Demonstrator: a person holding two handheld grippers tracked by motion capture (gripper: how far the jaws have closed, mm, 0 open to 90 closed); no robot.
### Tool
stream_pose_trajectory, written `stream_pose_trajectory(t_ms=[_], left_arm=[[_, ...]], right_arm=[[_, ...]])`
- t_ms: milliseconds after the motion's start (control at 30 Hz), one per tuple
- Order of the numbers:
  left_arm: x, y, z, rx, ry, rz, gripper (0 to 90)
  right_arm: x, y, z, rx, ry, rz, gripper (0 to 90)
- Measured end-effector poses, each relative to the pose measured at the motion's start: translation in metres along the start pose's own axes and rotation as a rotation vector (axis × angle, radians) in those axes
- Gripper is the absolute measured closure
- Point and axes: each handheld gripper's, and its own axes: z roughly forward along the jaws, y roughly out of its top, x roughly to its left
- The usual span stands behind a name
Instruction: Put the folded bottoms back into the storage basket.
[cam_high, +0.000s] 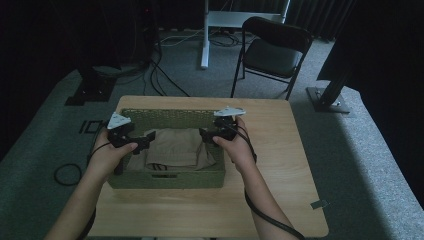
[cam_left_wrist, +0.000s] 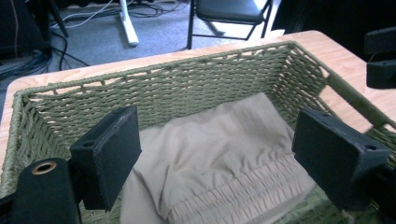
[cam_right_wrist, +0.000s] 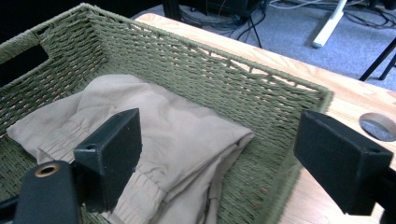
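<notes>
Item one, nearest: the left gripper (cam_high: 148, 139), held in the person's left hand (cam_high: 111, 154) over the left end of the basket. Jaws wide apart, gripping nothing; in the left gripper view they frame the garment below without touching it.

Item two: the right gripper (cam_high: 205, 134), held in the right hand (cam_high: 235, 146) at the basket's right end. Jaws likewise spread and empty. In the right gripper view one jaw hangs over the cloth, the other outside the basket wall, over the table.

Item three: beige garment (cam_high: 176, 148), folded soft cloth with a gathered elastic waistband (cam_left_wrist: 243, 193); it looks like shorts or trousers, though I cannot tell which. Creased, lying flat on the floor of the basket, between the two grippers, nearer the right wall.

Item four: green woven basket (cam_high: 165, 179), rectangular, open on top, with a handle slot cut in the near wall. Its walls rise around the garment on every side and stand between the cloth and the tabletop.

Item five: wooden table (cam_high: 280, 190), light grain, rounded corners, with a round hole (cam_right_wrist: 379, 126) beside the basket.

Item six, beyond the table: black folding chair (cam_high: 272, 52) on grey carpet; a white stand leg (cam_high: 204, 35); black cables (cam_high: 165, 75) trailing across the floor; dark stand bases left and right.
</notes>
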Motion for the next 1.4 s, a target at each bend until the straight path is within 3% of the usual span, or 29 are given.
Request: stream_pose_trajectory(t_ms=[233,300,400,633,767,867,1133,1167,1400], left_arm=[[-0.011,-0.009,-0.013,-0.026,-0.030,0.012,16.5],[-0.015,-0.012,-0.016,-0.033,-0.020,0.000,16.5],[-0.019,-0.017,-0.021,-0.026,-0.007,0.019,16.5],[-0.023,-0.032,-0.029,-0.047,-0.003,0.019,16.5],[-0.024,-0.038,-0.034,-0.050,-0.008,0.016,16.5],[-0.026,-0.042,-0.038,-0.069,0.014,0.028,16.5],[-0.033,-0.061,-0.046,-0.069,-0.037,0.016,16.5],[-0.037,-0.067,-0.047,-0.059,-0.048,0.041,16.5],[-0.048,-0.086,-0.054,-0.063,-0.091,0.047,16.5]], right_arm=[[-0.011,-0.011,-0.019,-0.009,-0.024,-0.005,14.5],[-0.017,-0.015,-0.025,-0.016,-0.039,-0.004,14.2],[-0.026,-0.022,-0.034,-0.029,-0.052,-0.002,14.2],[-0.044,-0.042,-0.049,-0.029,-0.081,0.017,14.2],[-0.050,-0.051,-0.054,-0.032,-0.097,0.023,14.2],[-0.053,-0.060,-0.057,-0.026,-0.104,0.021,14.1],[-0.062,-0.084,-0.064,-0.015,-0.138,0.033,13.6],[-0.064,-0.090,-0.067,-0.011,-0.153,0.038,13.6],[-0.068,-0.111,-0.074,-0.019,-0.159,0.042,13.6]])
